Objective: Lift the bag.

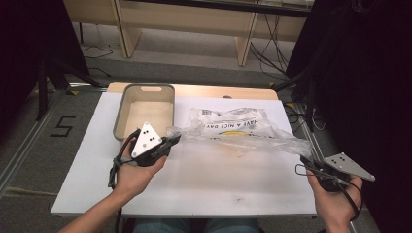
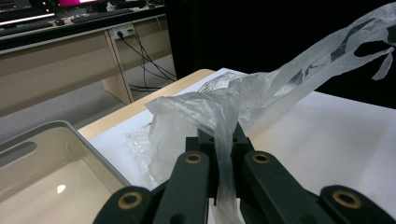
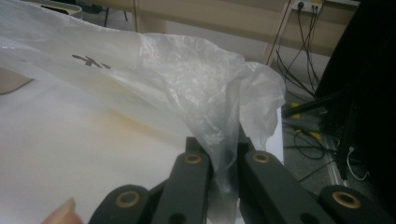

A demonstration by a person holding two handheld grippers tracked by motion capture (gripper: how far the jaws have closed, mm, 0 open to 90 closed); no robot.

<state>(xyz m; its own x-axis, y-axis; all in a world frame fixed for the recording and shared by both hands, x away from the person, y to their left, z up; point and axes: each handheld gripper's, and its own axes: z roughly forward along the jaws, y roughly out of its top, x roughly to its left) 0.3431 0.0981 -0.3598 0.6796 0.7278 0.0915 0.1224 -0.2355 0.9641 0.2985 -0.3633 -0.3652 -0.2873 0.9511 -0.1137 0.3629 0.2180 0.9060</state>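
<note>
Looking down from the high view, we see the clear crinkled plastic bag with black print (image 1: 233, 127) stretched across the white table (image 1: 204, 184), with the grey rectangular bin (image 1: 144, 110) at ten o'clock. We see in each gripper view what the high view blurs: the left gripper (image 2: 224, 144) and right gripper (image 3: 219, 144) each clamp a bag end between closed jaws, at twelve o'clock.
</note>
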